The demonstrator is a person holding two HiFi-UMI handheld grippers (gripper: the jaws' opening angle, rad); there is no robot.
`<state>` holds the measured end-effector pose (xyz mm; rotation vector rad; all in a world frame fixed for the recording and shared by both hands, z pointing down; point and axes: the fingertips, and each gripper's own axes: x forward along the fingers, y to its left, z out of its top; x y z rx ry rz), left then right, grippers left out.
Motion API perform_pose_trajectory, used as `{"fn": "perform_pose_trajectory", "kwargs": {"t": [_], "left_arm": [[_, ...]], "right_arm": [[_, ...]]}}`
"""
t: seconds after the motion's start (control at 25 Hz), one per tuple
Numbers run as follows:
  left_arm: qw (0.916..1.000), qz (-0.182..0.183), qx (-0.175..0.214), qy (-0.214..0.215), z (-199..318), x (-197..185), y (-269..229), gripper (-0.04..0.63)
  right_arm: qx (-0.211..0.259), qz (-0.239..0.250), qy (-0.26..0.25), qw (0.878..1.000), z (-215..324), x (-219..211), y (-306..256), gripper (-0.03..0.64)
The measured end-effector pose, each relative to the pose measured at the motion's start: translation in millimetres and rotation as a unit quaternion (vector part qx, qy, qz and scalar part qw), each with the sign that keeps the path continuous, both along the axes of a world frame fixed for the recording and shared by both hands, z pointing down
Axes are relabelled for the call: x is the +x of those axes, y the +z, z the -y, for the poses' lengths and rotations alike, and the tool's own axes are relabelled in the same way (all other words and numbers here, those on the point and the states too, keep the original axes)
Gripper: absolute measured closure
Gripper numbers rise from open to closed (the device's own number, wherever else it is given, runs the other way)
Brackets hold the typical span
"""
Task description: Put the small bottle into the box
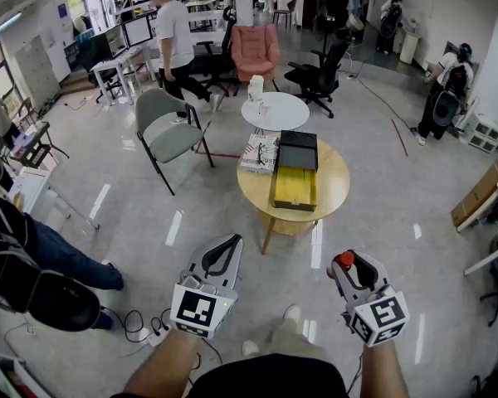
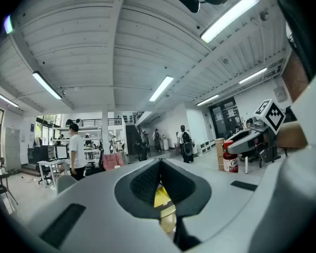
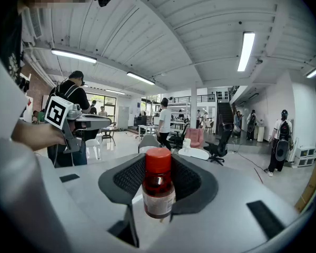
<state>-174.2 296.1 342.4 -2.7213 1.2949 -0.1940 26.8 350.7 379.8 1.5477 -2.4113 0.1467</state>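
**Q:** Which step is in hand?

**A:** Carrying. My right gripper (image 3: 158, 165) is clamped on the small bottle (image 3: 158, 194), which stands upright between the pads. My left gripper (image 2: 160, 165) has its jaws together on nothing.

**Q:** Where is the box?

**A:** On the round tabletop (image 1: 336, 181) ahead, well apart from both grippers. I take the yellow box (image 1: 295, 187) as the target. The black piece (image 1: 299, 149) at its far end may be its lid, though that is unclear from here.

**Q:** What does the next move call for?

**A:** Advance to the tabletop, bring the bottle above the box, lower it, then release.

**Q:** How does the bottle look?

**A:** Red cap, clear body with reddish contents, pale label round the lower part.
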Motion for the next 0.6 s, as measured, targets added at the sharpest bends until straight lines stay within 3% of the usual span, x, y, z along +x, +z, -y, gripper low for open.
{"fn": "perform_pose_trajectory", "kwargs": {"t": [0.6], "left_arm": [[0.9999, 0.005, -0.007, -0.009, 74.5, 36.8, 11.4, 0.578]], "right_arm": [[-0.001, 0.012, -0.002, 1.000, 67.9, 44.9, 6.0, 0.459]]}}
